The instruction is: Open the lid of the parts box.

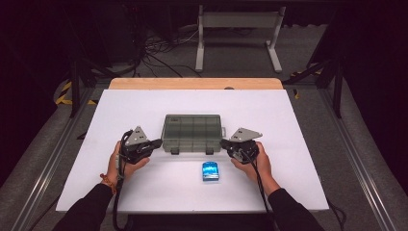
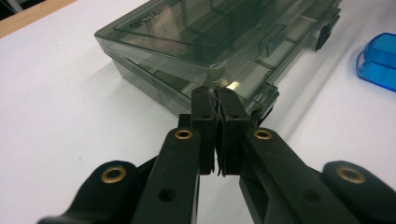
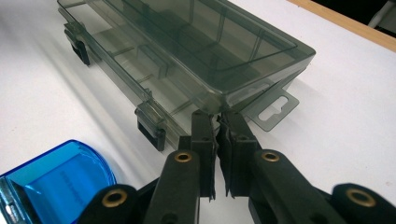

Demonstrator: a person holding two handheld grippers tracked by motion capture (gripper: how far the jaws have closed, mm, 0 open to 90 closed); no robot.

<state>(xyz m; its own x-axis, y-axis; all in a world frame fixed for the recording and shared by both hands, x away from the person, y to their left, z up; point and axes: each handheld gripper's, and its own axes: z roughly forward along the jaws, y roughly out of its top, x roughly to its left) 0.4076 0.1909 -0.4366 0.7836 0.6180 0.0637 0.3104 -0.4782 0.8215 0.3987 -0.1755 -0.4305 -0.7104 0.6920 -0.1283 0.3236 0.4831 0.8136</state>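
From the high view, the smoky organizer box (image 1: 192, 133) lies mid-table on the white sheet (image 1: 120, 183), its contents hard to make out, with the left gripper (image 1: 157, 143) and right gripper (image 1: 224, 143) at its ends. In the left gripper view, closed jaws touch the box's near corner, gripping nothing. In the right gripper view, jaws likewise closed and empty meet the opposite corner, a blue case (image 3: 51, 184) cut off beside them.

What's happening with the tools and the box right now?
Left tool and right tool shut, at the box's front corners. Box closed on table. Blue case lies nearby, not blocking.
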